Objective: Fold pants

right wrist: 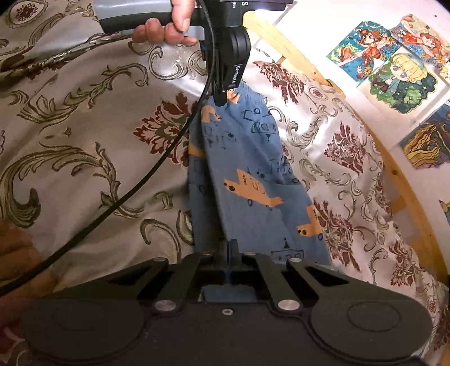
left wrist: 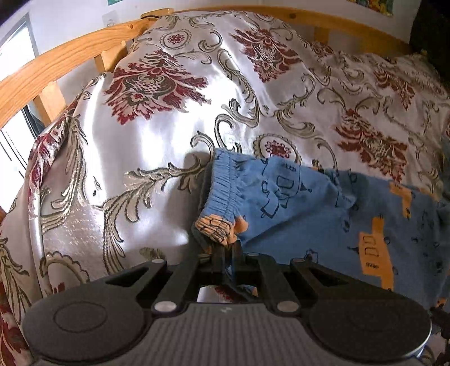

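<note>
Both grippers (left wrist: 225,253) (right wrist: 231,250) pinch soft blue pants (right wrist: 247,169) — taut.

pants (right wrist: 247,169): 1, blue with orange shapes | grippers: 2, left gripper (left wrist: 225,250), right gripper (right wrist: 230,247) | hand (right wrist: 166,28): 1 | black cable (right wrist: 157,166): 1 | patterned bedspread (left wrist: 174,118): 1 | wooden bed rail (left wrist: 70,53): 1 | wall drawings (right wrist: 393,62): at least 4

White lettering is running down the left tongs (right wrist: 222,95), too small to read surely; a white "S" is showing on the housing (right wrist: 261,2) above.
</note>
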`<state>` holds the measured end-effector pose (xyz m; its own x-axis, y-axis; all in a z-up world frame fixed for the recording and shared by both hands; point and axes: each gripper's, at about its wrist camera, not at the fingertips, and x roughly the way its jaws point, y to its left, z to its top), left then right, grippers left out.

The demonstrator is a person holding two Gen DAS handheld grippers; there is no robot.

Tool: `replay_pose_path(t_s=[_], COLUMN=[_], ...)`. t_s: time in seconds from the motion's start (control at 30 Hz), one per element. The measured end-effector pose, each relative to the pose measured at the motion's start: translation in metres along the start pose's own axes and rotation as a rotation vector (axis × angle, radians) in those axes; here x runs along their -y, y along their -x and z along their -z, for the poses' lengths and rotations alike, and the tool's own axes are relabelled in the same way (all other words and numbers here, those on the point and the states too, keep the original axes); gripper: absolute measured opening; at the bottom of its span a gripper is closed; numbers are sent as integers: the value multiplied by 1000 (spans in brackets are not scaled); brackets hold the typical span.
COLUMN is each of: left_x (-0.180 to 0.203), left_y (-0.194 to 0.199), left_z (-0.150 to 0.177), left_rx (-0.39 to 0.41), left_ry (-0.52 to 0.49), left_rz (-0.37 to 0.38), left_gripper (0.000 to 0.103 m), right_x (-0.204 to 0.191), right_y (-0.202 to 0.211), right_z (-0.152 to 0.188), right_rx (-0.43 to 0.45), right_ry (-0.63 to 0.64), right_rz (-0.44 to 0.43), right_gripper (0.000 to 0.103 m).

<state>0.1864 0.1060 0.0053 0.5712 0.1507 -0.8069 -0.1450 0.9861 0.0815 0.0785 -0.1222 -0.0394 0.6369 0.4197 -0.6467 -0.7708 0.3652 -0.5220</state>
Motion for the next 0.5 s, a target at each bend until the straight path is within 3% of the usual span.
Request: replay_pose_path(t_s=[0.5], left_x=[2], left_y=[-5], left_z=[2], left_rx=[-15], left_ry=[-20], left_rz=[-16], left_gripper=[6], right_x=[-10], right_y=[-2], right_z=[1], right_rx=[-19], right_ry=[24], right_rz=[-48], right_gripper=[0])
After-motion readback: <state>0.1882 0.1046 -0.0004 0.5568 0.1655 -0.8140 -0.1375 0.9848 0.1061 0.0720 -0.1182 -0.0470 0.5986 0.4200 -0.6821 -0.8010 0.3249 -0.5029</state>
